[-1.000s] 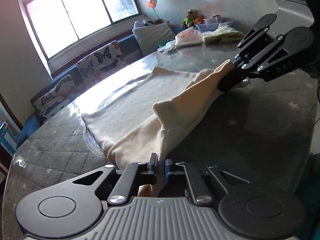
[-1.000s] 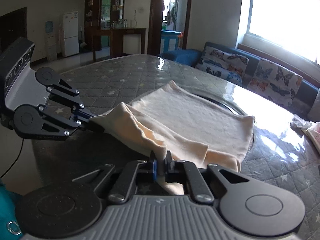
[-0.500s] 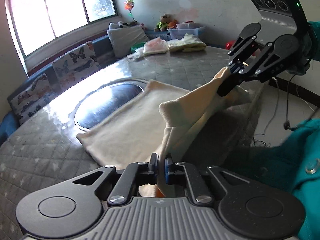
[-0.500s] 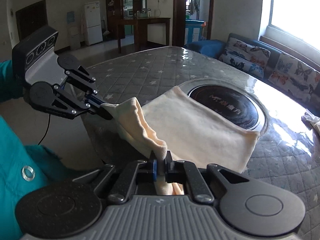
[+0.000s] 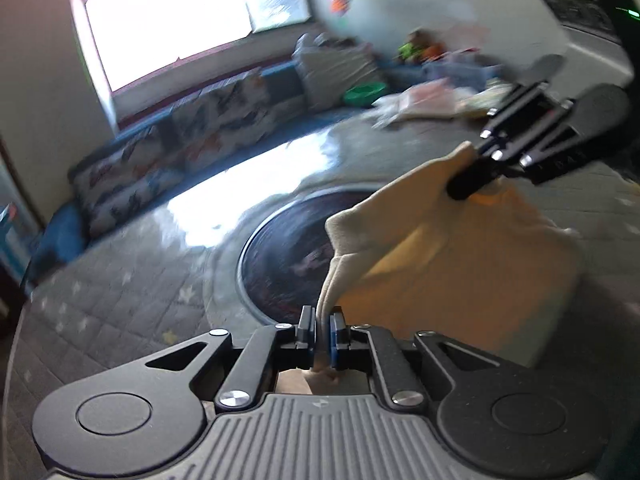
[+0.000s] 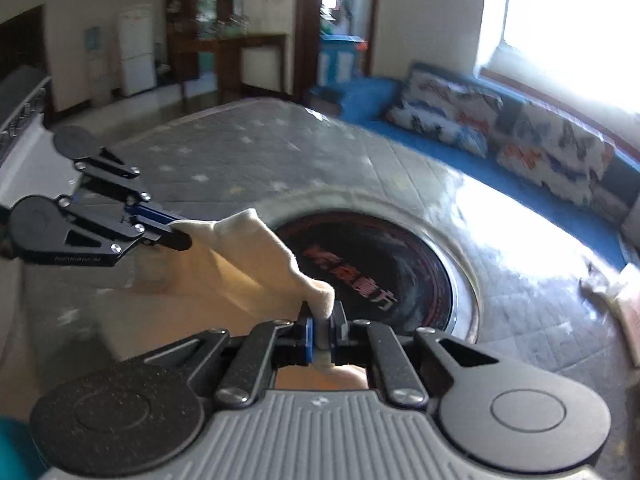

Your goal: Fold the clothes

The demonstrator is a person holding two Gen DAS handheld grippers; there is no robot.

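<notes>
A cream garment (image 5: 448, 256) hangs in the air between both grippers, above the grey quilted table (image 5: 120, 300). My left gripper (image 5: 322, 330) is shut on one top corner of it. My right gripper (image 6: 322, 330) is shut on the other corner. The garment (image 6: 248, 264) sags between them and drapes down below, its lower part hidden. The right gripper also shows in the left wrist view (image 5: 468, 184), and the left gripper in the right wrist view (image 6: 176, 236). Both views are motion-blurred.
A round black induction plate (image 6: 384, 272) is set in the table's middle, uncovered. A pile of other clothes (image 5: 420, 100) lies at the table's far side. A sofa with butterfly cushions (image 6: 520, 148) runs under the window.
Both grippers have lifted the garment off the table; it no longer lies over the round plate, which now shows fully. Both views have swung and blurred.
</notes>
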